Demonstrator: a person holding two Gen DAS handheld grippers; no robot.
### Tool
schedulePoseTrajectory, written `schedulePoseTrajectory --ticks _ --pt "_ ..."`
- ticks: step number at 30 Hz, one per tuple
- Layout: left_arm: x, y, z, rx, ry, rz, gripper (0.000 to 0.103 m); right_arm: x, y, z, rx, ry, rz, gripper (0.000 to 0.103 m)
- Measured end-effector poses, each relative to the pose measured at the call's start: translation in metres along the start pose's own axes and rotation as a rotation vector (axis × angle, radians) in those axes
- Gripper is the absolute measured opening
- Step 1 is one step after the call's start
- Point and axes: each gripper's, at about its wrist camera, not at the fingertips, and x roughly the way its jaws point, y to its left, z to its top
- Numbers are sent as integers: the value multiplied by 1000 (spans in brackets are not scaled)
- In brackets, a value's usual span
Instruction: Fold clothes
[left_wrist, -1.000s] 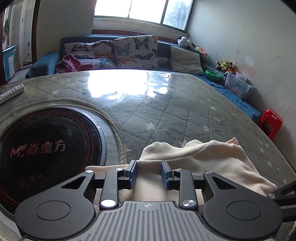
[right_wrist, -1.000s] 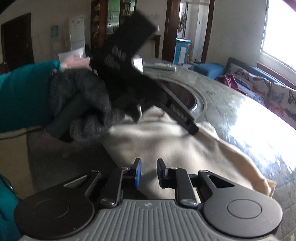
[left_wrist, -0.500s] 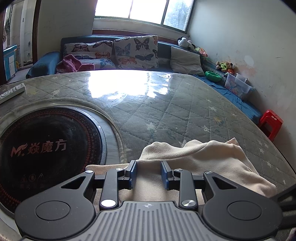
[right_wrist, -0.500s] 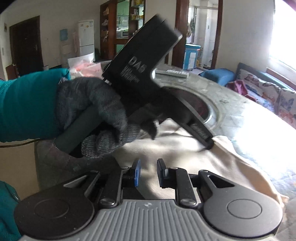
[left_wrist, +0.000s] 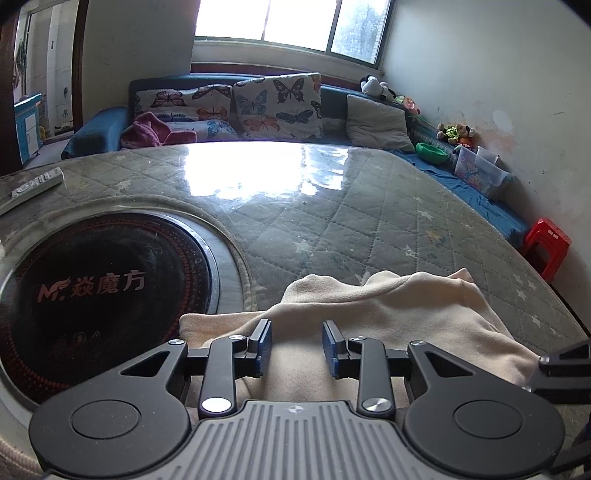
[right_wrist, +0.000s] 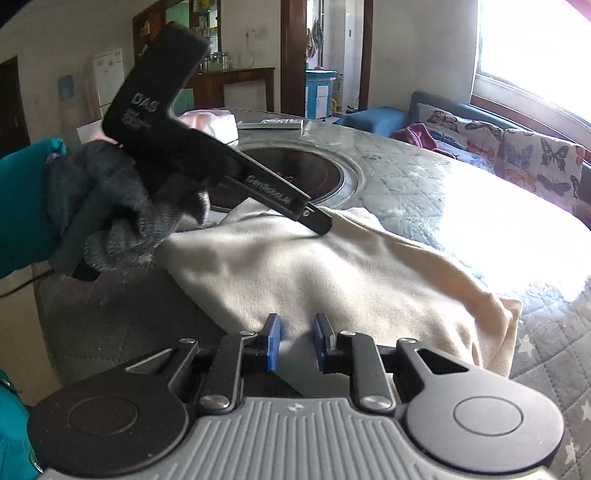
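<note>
On the quilted table (left_wrist: 388, 221) beside the round black cooktop (left_wrist: 99, 288) lies the cream garment (right_wrist: 332, 273) (bunched, part folded). Left gripper (left_wrist: 296, 349) and right gripper (right_wrist: 295, 341) hover over it, jaws apart, seemingly gripping nothing.

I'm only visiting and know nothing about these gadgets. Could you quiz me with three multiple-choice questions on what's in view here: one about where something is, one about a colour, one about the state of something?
1. Where does the cream garment lie?
A. on the sofa
B. on the quilted table
C. on the floor

2. What colour is the stool by the wall?
A. red
B. green
C. white

3. How do the left gripper jaws stand?
A. clamped on cloth
B. shut on nothing
C. open above the cloth

Answers: 1 B, the garment is spread on the quilted top beside the round black cooktop. 2 A, it shows bright red. 3 C, a clear gap separates the blue pads.
</note>
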Motion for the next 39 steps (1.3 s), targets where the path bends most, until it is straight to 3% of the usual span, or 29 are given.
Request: schedulePoseTrajectory --ticks 9,14,19,27,31,34,39 --pt "-54 -9 -29 56 -72 -45 34 -37 -12 -13 39 -39 -95 20" --pt "-64 -7 -53 46 -51 -54 34 -51 -32 -30 121 -25 -156 20" --pt "-68 -4 -70 58 -49 -34 33 -40 -38 -46 161 8 -150 20" --pt "-84 -14 -64 87 -101 -43 34 -45 -40 -26 122 -28 -167 22" --pt "-76 -12 -71 80 -70 -31 34 -34 -49 -19 147 -47 -174 26" --pt "-72 -2 -77 45 -56 -38 33 -20 -56 -24 177 -5 -172 26" --pt "-82 1 -74 42 -76 -43 33 -24 -53 -22 153 -6 -178 26"
